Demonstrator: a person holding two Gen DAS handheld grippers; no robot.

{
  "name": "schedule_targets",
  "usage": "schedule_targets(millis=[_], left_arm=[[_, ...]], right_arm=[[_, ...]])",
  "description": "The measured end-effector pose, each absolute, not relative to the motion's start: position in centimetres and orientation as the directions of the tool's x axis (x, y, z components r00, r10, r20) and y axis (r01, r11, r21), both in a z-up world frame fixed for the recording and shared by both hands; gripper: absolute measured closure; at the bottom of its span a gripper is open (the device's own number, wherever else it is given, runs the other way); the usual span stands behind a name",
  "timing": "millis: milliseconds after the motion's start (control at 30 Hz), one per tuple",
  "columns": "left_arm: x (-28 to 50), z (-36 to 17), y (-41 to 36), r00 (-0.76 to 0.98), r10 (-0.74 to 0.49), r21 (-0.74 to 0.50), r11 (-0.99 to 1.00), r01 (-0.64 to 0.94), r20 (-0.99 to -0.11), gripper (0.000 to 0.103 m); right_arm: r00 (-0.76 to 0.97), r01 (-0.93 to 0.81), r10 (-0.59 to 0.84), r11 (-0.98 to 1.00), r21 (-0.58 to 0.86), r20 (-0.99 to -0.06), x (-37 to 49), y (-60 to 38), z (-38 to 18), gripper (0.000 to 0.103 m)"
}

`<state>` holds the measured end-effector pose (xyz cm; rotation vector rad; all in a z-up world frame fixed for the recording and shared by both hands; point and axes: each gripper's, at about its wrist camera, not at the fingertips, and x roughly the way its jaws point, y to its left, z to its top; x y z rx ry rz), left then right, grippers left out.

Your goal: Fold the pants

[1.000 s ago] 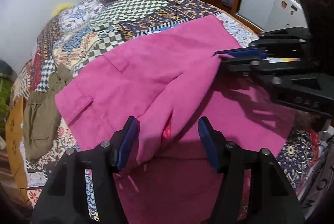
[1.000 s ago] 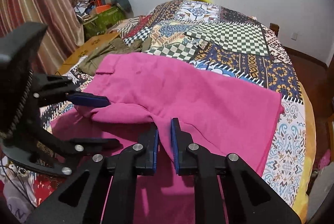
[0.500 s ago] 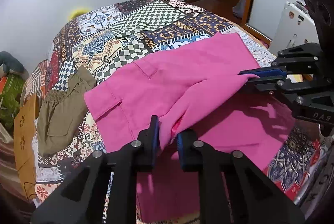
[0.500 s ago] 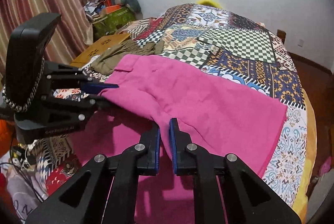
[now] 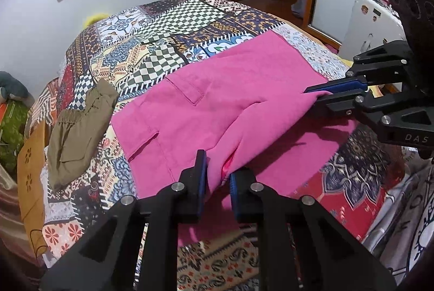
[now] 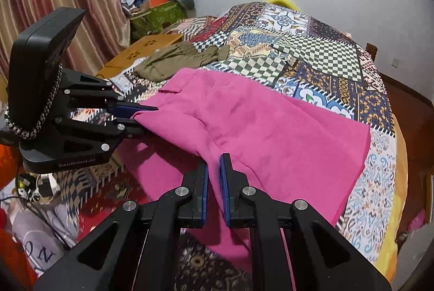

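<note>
Pink pants (image 5: pixel 217 101) lie spread on the patchwork bedspread (image 5: pixel 168 27), also in the right wrist view (image 6: pixel 271 128). My left gripper (image 5: pixel 218 179) is shut on a raised fold of the pink pants near the bed's front edge; it shows at the left of the right wrist view (image 6: pixel 141 118). My right gripper (image 6: pixel 213 177) is shut on another part of the same fold; it shows at the right of the left wrist view (image 5: pixel 314 95). Both hold the cloth lifted off the bed, with a ridge running between them.
Olive-brown shorts (image 5: pixel 78 122) lie on the bed to the left of the pink pants, also in the right wrist view (image 6: pixel 179 57). A green box with clutter (image 6: pixel 157 16) stands by the curtain. A white appliance (image 5: pixel 371 25) stands right of the bed.
My left gripper closed on the pink fold, from open a second ago. Both grippers have pulled back and up with the cloth, so more of the bed and its front edge shows.
</note>
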<state>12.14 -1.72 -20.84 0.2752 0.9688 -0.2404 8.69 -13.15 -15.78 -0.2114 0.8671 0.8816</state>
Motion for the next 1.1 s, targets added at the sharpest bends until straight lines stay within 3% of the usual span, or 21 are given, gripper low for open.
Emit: schedule_targets(millis=[533,733,933,1100], left_arm=[[10.6,-22.2,-2.0,0.514,-0.095,0.088,0.944,0.319,-0.853,0.087],[10.3,-21.7,-1.3,0.504,-0.117,0.049,0.951,0.304,-0.856,0.08],[9.0,-20.5,0.2,0.507,-0.16,-0.017,0.961,0.276,-0.847,0.077],[8.0,-19.2,1.7,0.542,-0.123,0.005,0.973,0.229,-0.831,0.066]], right_arm=[[0.276,-0.723,0.563,0.656,0.218,-0.779,7.8,-13.7,-17.5,0.095],[0.274,-0.701,0.538,0.679,0.217,-0.797,8.0,-14.4,-17.6,0.08],[0.277,-0.668,0.522,0.708,0.229,-0.807,7.8,-16.3,-17.8,0.078],[0.297,-0.624,0.492,0.749,0.224,-0.818,7.5,-18.6,-17.7,0.076]])
